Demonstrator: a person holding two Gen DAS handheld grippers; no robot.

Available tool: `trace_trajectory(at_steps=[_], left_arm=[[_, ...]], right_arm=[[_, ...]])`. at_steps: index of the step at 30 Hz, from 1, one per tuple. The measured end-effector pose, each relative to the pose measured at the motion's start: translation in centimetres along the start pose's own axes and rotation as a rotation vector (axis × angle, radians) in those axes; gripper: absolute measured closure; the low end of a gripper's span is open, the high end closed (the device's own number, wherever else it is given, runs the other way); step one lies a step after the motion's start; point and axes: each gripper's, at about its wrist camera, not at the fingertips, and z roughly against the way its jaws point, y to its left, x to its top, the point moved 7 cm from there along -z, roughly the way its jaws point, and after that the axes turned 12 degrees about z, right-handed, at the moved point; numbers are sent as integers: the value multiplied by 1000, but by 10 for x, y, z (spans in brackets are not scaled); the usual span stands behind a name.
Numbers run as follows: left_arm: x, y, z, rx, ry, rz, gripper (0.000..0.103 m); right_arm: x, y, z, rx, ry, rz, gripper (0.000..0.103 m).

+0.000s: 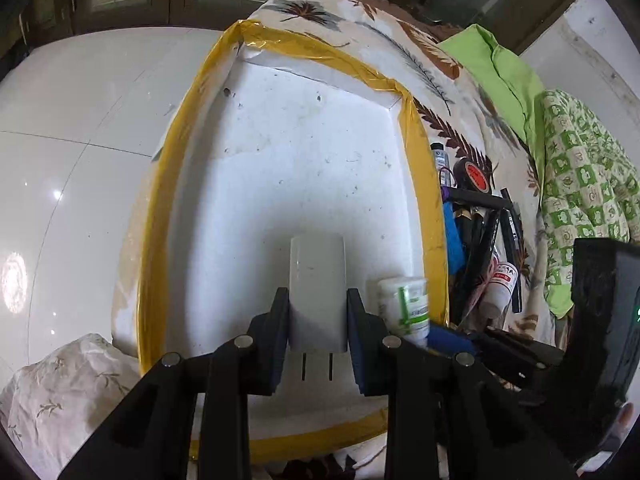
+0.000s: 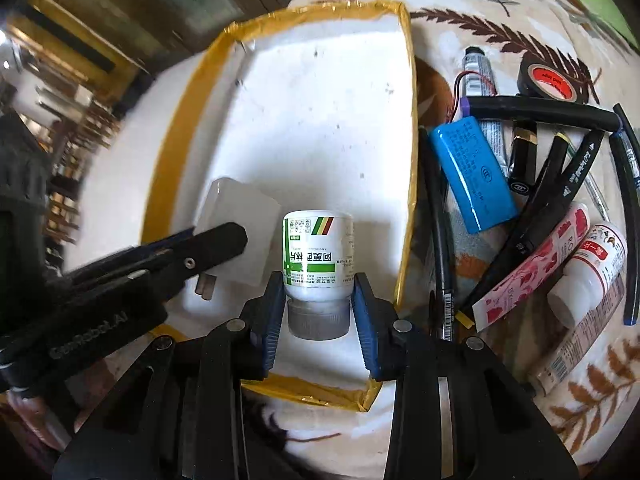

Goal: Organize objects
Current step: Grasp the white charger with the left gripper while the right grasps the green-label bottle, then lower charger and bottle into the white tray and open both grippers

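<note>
I have the left gripper (image 1: 318, 312) clamped on the white charger (image 1: 317, 292), its pads squeezing the two flat sides, prongs pointing back at me. It hangs over the near part of the white foam box (image 1: 280, 140) with the yellow-taped rim. My right gripper (image 2: 318, 300) is clamped on the pill bottle (image 2: 318, 256), held upside down by its grey cap end, just right of the charger and also over the box's near end. Right of the box, on the leaf-print cloth (image 2: 480, 12), lie the blue battery (image 2: 472, 172), black tape roll (image 2: 550, 80), markers (image 2: 576, 176) and tubes (image 2: 588, 272) in a loose heap.
</note>
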Motion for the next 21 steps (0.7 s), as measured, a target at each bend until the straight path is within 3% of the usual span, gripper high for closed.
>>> trace_trajectory(at_steps=[6, 11, 12, 14, 16, 18, 21], left_arm=[[-1, 4, 2, -9, 6, 0, 76], [-5, -1, 6, -49, 12, 0, 73], [-6, -3, 9, -71, 6, -5, 70], [-8, -8, 18, -101, -20, -24, 47], [-9, -11, 25, -112, -50, -40, 38], [-8, -15, 29, -123, -66, -55, 38], [-8, -16, 28, -114, -75, -55, 38]], right_arm=[[-3, 0, -13, -11, 36, 9, 69], [-6, -7, -15, 90, 16, -66, 69], [-8, -8, -14, 100, 10, -73, 69], [-12, -6, -11, 108, -2, -72, 68], [-15, -3, -6, 102, -26, -42, 63], [-20, 0, -1, 104, -38, -32, 57], [-29, -2, 5, 110, -41, -37, 57]])
